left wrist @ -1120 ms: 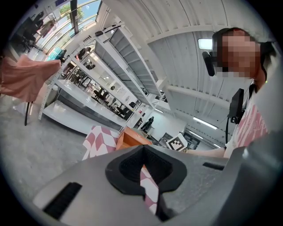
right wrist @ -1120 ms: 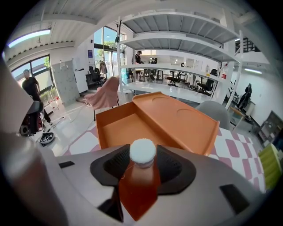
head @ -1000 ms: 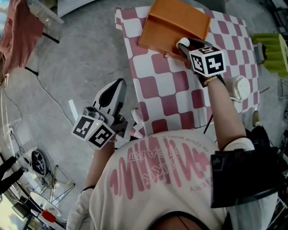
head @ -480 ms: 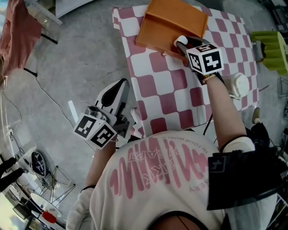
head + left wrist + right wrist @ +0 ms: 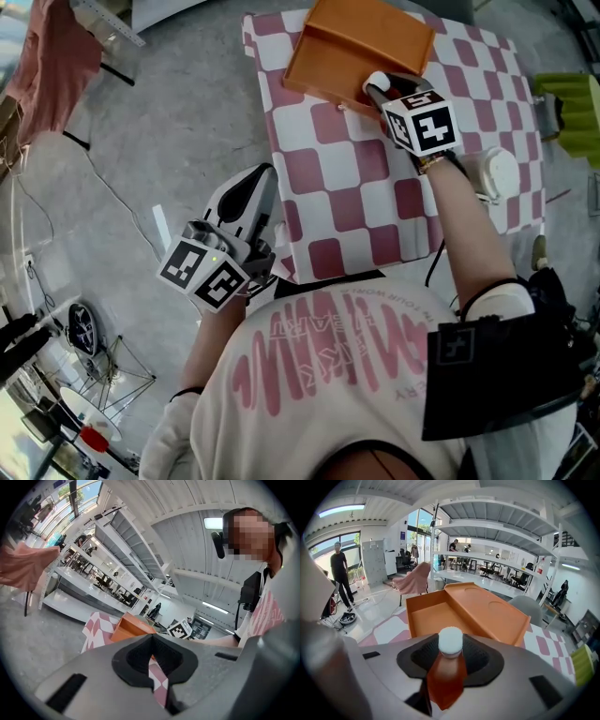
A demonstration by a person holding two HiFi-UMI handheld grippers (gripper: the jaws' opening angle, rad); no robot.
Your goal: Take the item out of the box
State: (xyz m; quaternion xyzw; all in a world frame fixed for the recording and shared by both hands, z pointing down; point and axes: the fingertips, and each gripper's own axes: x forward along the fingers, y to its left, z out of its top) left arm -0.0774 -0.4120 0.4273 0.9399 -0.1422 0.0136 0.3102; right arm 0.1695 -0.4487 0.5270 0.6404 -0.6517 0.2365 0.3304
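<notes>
An open orange box lies on the far part of the pink-and-white checked table; the box looks bare inside. My right gripper is at the box's near edge, its jaws closing on a small bottle of amber liquid. The bottle's white cap points toward the box. My left gripper hangs off the table's left side over the floor, its jaws together with nothing between them. In the left gripper view only a thin slit shows at the left gripper.
A white round object sits at the table's right edge, and a green item stands beyond it. A pink cloth hangs at the far left, with cables and gear on the grey floor.
The right gripper has shifted slightly left along the box's near edge with the bottle between its jaws. The left gripper has barely moved.
</notes>
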